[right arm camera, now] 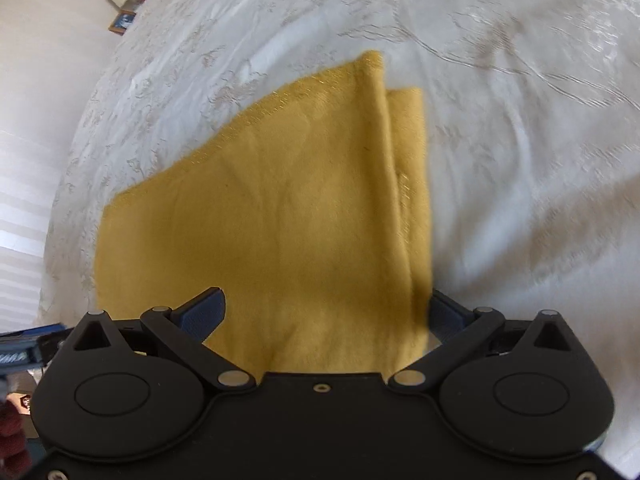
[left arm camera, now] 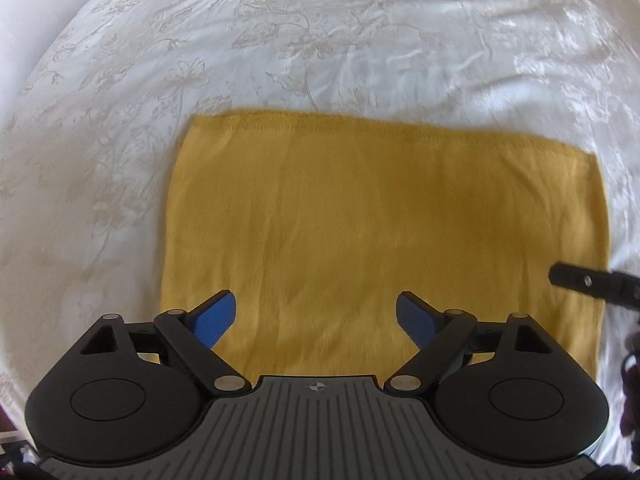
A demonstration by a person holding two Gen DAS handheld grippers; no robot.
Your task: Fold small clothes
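A mustard-yellow cloth (left arm camera: 380, 232) lies flat as a folded rectangle on the white bedspread (left arm camera: 280, 40). My left gripper (left arm camera: 316, 318) hovers over its near edge, open, with both blue pads above the fabric and apart from it. A black finger of the right gripper (left arm camera: 580, 278) reaches in at the cloth's right edge. In the right wrist view the cloth (right arm camera: 280, 220) shows stacked layers along its right side. My right gripper (right arm camera: 324, 312) stands open astride that near right corner. Its left pad is over the cloth and the tip of its right finger (right arm camera: 452, 314) is hidden by the cloth's edge.
The floral-patterned bedspread (right arm camera: 520, 120) spreads on all sides of the cloth. A pale wall borders it on the left, with a white cylinder and a framed item (right arm camera: 124, 20) at the far corner. A dark knit sleeve (right arm camera: 12, 428) shows at the lower left.
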